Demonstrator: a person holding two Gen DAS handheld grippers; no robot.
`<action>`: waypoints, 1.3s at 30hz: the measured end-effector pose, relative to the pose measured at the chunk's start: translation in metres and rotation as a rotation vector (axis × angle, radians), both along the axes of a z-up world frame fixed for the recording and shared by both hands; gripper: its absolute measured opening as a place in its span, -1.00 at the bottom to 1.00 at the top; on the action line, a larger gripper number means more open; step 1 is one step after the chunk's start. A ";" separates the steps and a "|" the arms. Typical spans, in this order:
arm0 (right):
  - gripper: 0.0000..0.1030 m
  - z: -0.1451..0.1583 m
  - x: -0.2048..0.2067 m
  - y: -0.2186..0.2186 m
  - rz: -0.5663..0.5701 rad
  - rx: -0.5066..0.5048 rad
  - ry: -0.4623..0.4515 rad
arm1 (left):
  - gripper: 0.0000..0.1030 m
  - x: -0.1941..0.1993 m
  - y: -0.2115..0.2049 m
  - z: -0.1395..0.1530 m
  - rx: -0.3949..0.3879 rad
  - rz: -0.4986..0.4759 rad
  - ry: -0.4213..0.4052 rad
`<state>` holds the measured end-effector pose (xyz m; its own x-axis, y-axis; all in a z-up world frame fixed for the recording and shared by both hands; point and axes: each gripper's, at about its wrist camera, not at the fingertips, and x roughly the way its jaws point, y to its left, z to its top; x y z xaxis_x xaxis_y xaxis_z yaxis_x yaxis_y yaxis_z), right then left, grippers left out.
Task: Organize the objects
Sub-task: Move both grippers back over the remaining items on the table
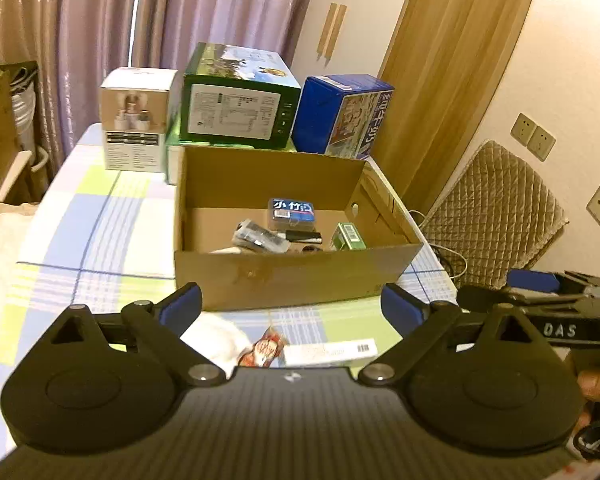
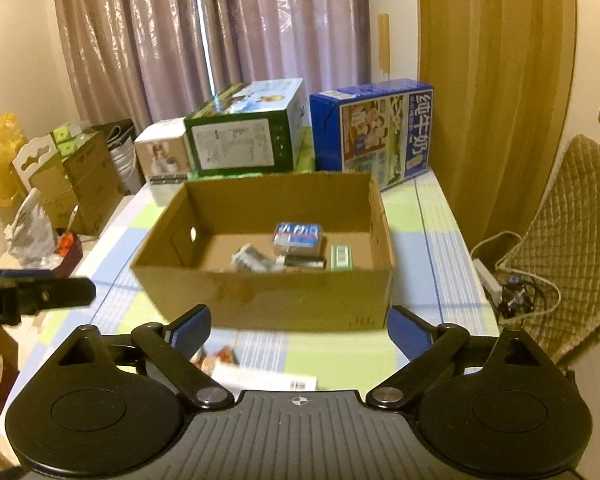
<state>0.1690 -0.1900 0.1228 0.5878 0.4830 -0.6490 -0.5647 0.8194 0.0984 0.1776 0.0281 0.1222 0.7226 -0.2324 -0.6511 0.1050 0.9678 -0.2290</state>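
**Open cardboard box on the desk, both grippers empty**

Open cardboard box [image 1: 284, 276] in the middle of the desk [image 1: 100, 220], on a checked cloth. Inside, on the bottom: a blue flat case [image 1: 291, 215] toward the back, a small green box [image 1: 349, 237] at the right, a black stick-shaped thing [image 1: 303, 235] between them, and a grey wrapped pack [image 1: 260, 238] at the left. Same contents seen from the right wrist view, rather blurred.

Behind the box, in a row: a white carton [image 1: 136, 120], a green carton [image 1: 238, 98], a blue milk carton [image 1: 342, 116].

In front of the box, on the cloth: a flat white packet with a barcode [image 1: 330, 352], a small red-and-white snack wrapper [image 1: 265, 349] just beside it, and something white [image 1: 216, 340], partly hidden.

Left hand-held gripper [image 1: 291, 306] with fingers wide apart, holding nothing, above these loose things. Right hand-held gripper [image 2: 298, 334] likewise spread apart and empty, near the front wall of the box.
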 end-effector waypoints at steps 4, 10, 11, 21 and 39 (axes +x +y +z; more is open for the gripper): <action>0.96 -0.002 -0.026 -0.011 0.004 0.003 0.018 | 0.97 -0.029 0.003 0.006 0.034 0.024 -0.030; 0.96 -0.009 -0.058 -0.018 0.019 -0.027 0.029 | 0.97 -0.063 0.006 0.007 0.071 0.070 -0.057; 0.96 -0.011 -0.062 -0.019 0.020 -0.038 0.025 | 0.97 -0.067 0.006 0.006 0.076 0.075 -0.057; 0.96 -0.020 -0.079 -0.026 0.038 -0.075 0.009 | 0.98 -0.089 0.003 -0.009 0.119 0.090 -0.037; 0.96 -0.061 -0.084 -0.034 0.124 -0.112 0.032 | 0.97 -0.100 0.021 -0.052 0.160 0.112 0.049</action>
